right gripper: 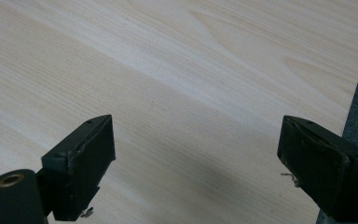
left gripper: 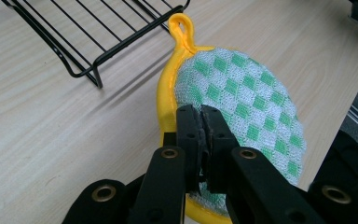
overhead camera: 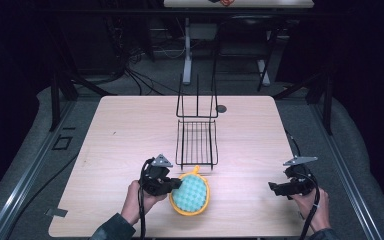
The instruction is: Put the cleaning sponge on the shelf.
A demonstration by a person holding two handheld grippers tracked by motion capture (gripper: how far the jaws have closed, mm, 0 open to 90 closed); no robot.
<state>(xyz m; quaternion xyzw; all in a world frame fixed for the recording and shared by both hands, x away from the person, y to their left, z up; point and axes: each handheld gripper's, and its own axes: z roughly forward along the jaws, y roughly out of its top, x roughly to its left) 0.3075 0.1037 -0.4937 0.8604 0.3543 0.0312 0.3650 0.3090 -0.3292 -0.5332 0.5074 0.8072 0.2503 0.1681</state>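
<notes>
A round pot holder [overhead camera: 190,194], checked green and white with a yellow border, is seen gripped at its near-left edge by the left tool [overhead camera: 175,185] on a pale wooden tabletop [overhead camera: 130,135]. In the left gripper view the two black jaws are pressed together on the fabric, with the checked face [left gripper: 242,102] spread out beyond them and the yellow hanging loop [left gripper: 182,25] pointing away toward a black wire rack [left gripper: 98,32]. From the high view the pot holder is shown resting flat at the front of the tabletop, its loop end just beside the rack's near edge; whether loop and wire touch cannot be told.

The wire rack [overhead camera: 196,135] is seen standing in the middle of the tabletop, its upright back frame on the far side, and nothing is carried on its bars. The right tool [overhead camera: 275,188] is held well apart at the front right, its jaws spread wide over bare wood in the right gripper view, with nothing between them.

The work is judged to be at an early stage. A grasp has been secured on the pot holder, but the piece does not appear to have been lifted clear, and it has not been set on or hung from the rack. What is left, by this reading, is the lift, the short carry forward and the placing, after which the grip would be let go. No part is yet taken by the right tool.
</notes>
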